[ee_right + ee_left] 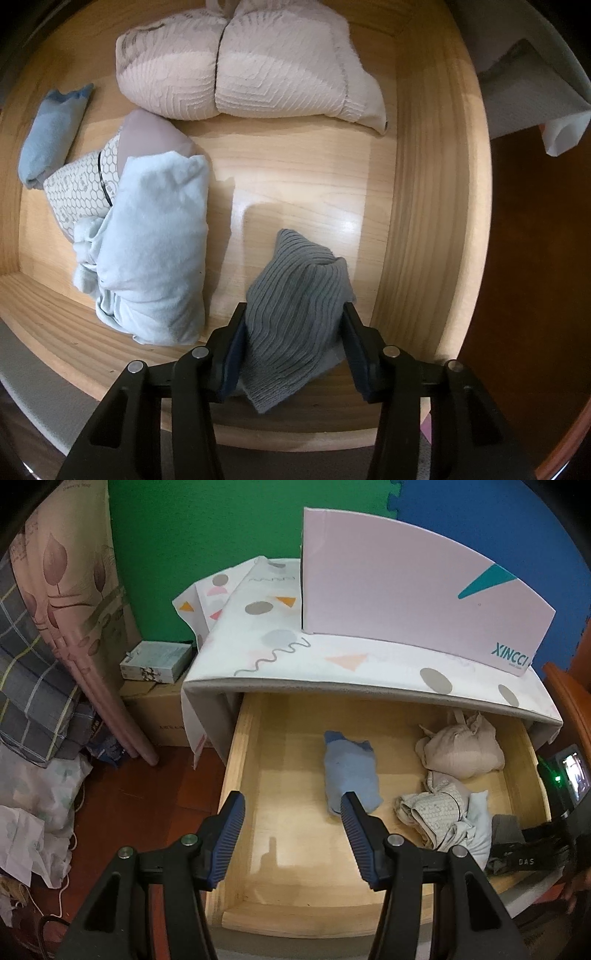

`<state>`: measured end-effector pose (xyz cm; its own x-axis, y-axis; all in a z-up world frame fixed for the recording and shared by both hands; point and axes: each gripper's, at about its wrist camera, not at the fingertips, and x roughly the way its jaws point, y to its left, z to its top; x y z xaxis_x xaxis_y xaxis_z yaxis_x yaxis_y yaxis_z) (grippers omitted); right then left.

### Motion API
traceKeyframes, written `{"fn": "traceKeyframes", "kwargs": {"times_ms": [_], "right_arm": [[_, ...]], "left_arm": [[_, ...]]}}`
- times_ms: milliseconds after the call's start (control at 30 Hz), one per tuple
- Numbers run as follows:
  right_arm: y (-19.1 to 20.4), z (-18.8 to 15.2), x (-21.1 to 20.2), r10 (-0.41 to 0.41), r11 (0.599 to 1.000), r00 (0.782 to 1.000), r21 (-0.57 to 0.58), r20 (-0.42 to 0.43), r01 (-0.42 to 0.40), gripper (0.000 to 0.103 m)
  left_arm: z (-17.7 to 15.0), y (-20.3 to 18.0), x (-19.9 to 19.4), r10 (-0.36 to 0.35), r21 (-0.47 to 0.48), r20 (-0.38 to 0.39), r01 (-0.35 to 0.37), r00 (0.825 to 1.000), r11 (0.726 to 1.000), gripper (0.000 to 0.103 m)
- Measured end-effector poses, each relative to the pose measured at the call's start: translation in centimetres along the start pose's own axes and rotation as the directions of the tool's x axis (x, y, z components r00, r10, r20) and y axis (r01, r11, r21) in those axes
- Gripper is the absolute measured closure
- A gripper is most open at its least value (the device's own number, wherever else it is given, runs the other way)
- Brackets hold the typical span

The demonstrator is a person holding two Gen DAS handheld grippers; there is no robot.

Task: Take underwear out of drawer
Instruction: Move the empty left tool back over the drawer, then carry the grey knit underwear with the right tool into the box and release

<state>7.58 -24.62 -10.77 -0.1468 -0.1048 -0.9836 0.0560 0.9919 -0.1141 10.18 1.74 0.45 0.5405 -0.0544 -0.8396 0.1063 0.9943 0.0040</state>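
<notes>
A wooden drawer [243, 760] stands pulled out under a cloth-covered cabinet. My left gripper [292, 799] hangs open above the drawer's near left part, with nothing between its fingers. Just beyond its right fingertip lies a blue rolled underwear [351, 775]. My right gripper [294, 310] points down into the drawer's [417, 192] near right corner and is shut on a grey ribbed underwear [295, 295], whose folds fill the gap between the pads. Beside it lie a pale blue roll [155, 236], a patterned roll [79, 188], a beige bundle [240, 70] and the blue roll [51, 136].
A pink-white box [406, 583] stands on the patterned cloth [295, 653] that covers the cabinet top. Small boxes [155, 661] and stacked bedding [37, 672] crowd the left side. Red-brown floor [129, 794] shows left of the drawer. The right gripper's black body [532, 849] sits at the drawer's right edge.
</notes>
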Motion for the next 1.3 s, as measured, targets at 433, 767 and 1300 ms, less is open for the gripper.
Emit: {"fn": "traceKeyframes", "kwargs": {"times_ms": [433,767,1300], "right_arm": [[0.1,-0.4,-3.2,-0.001,1.000,0.989,0.005,0.148,0.000,0.063],[0.2,-1.0,-7.5,0.033,0.998,0.953,0.044,0.301,-0.048,0.063],[-2.8,-0.9,-21.7,0.084,0.992,0.849,0.037,0.522,-0.120,0.063]], "left_arm": [[-0.1,0.4,-0.1,-0.013,-0.017,0.006,0.013,1.000,1.000,0.048],[-0.1,0.6,-0.1,-0.020,-0.034,0.007,0.020,1.000,0.999,0.048],[-0.1,0.9,-0.3,-0.017,-0.049,0.019,0.017,1.000,0.999,0.048]]}}
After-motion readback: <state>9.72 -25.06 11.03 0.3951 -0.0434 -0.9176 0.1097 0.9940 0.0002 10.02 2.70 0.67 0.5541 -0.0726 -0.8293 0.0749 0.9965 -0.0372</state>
